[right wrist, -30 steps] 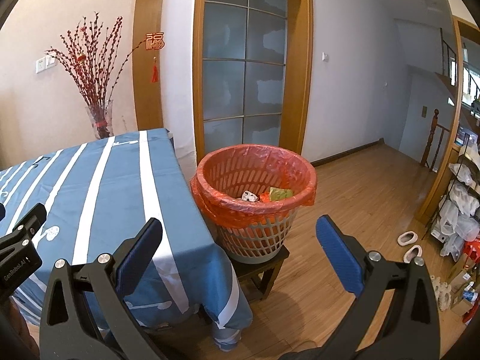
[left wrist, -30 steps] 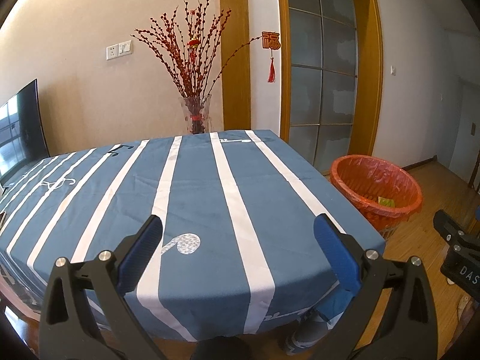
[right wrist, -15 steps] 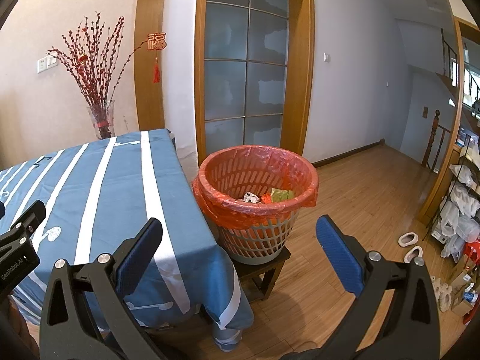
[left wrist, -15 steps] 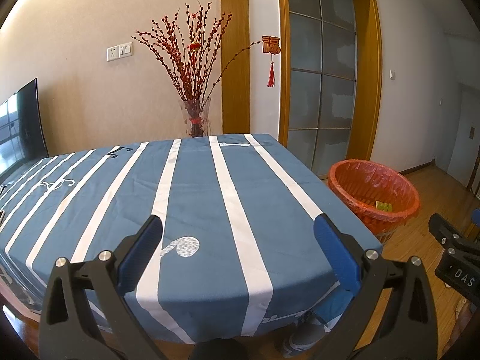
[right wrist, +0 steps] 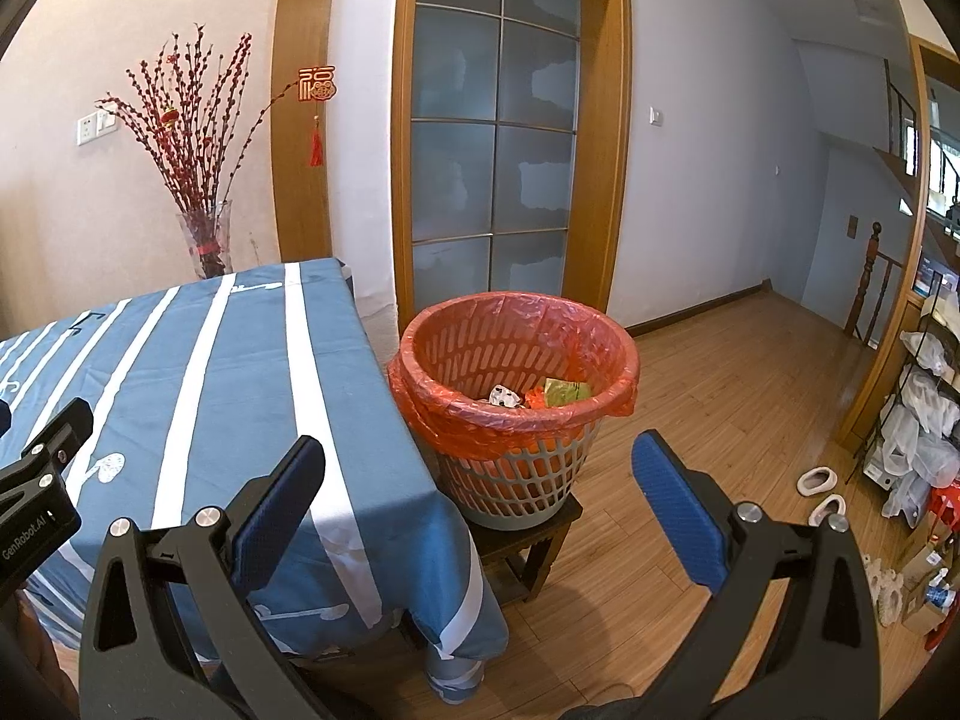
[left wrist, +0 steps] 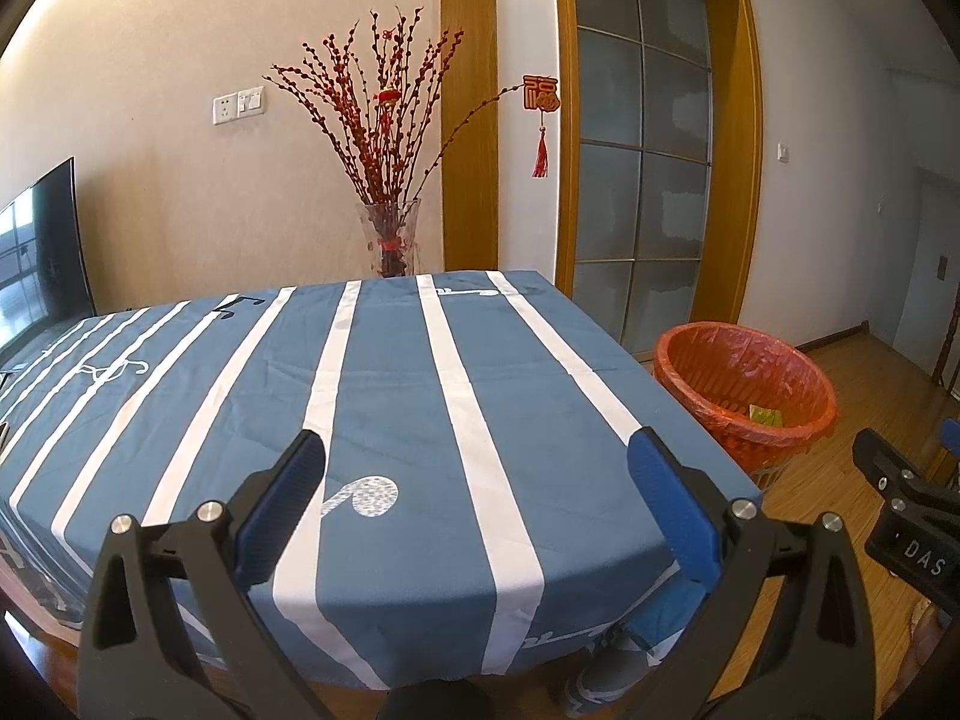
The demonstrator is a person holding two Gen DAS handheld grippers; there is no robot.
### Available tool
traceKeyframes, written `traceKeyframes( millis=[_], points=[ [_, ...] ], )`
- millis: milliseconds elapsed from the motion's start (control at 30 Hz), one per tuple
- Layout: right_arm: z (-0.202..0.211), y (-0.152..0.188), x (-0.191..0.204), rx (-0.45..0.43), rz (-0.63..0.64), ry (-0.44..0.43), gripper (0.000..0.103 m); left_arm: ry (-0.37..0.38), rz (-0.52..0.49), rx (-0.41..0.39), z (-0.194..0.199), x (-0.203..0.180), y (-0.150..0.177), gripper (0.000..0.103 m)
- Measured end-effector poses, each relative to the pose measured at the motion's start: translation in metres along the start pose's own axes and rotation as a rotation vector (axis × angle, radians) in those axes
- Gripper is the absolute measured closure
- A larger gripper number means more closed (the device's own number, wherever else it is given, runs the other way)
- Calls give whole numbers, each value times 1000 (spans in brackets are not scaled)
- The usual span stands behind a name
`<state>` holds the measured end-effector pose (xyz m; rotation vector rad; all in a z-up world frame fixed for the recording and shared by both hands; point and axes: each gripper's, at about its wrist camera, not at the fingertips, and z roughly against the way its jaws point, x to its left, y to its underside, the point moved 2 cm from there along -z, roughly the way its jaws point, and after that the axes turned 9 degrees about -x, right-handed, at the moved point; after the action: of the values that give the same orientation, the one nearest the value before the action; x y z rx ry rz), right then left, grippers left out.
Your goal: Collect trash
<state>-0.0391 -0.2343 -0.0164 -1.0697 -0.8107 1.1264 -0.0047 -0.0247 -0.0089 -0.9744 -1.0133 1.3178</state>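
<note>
Left gripper [left wrist: 477,501]: jaws spread wide, nothing between blue pads [left wrist: 281,504]; hovers over the near edge of the table [left wrist: 420,396], blue cloth with white stripes; right gripper's body at frame edge reads "DAS". Right gripper [right wrist: 477,504]: jaws likewise wide, empty; left unit's side reads "GenRobot.AI". Waste basket [right wrist: 516,414], orange liner, on a low stool [right wrist: 540,540] just beside the table corner, ahead of the right gripper; trash [right wrist: 540,394] lies inside. Red "福" charm [right wrist: 317,84] on wall beyond.
</note>
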Motion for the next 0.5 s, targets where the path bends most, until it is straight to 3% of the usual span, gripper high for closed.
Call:
traceKeyframes(
  millis=[500],
  points=[
    [0,-1,3,4,2,-5,2,2,1,6,-1,-1,0,4]
  ],
)
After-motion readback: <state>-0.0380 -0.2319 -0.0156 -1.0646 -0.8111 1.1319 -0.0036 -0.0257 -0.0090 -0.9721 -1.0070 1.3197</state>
